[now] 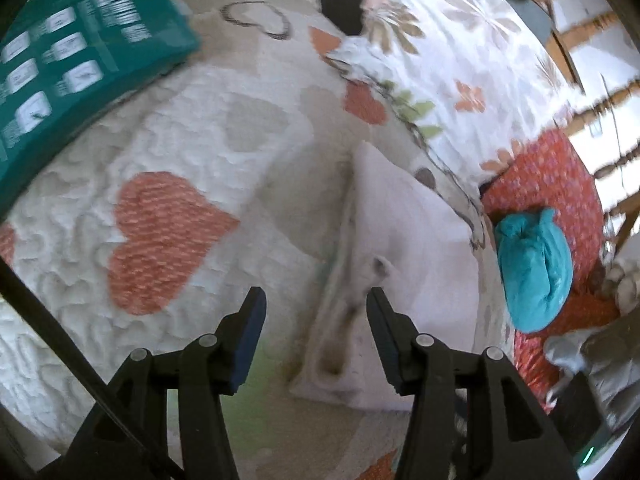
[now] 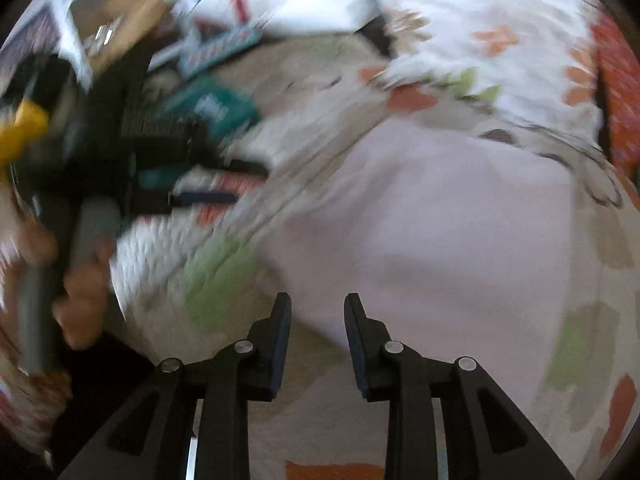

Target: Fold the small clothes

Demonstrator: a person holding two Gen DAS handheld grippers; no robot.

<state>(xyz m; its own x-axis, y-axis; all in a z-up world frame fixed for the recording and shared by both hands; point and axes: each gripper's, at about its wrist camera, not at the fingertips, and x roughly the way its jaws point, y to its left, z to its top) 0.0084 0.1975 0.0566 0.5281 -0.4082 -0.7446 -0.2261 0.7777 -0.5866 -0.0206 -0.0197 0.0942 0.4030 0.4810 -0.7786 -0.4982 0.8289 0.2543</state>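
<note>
Pale pink garment (image 1: pixel 416 236) is seen spread flat on the heart-print quilt (image 1: pixel 168 152), laid out for folding | left gripper (image 1: pixel 316 300) is held agape, empty, above its near hem | right gripper (image 2: pixel 317 306) likewise parted, empty, at the near-left edge | teal bundle (image 1: pixel 534 268) set aside at right.

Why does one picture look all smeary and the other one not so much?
Right wrist view: heavy motion blur, worst at the left, where the hand and clutter streak; the pink cloth looks soft. Left wrist view: sharper, the heart and teal bundle read clearly, only the green box smears. Both views bend at the edges from the fisheye lens.
</note>
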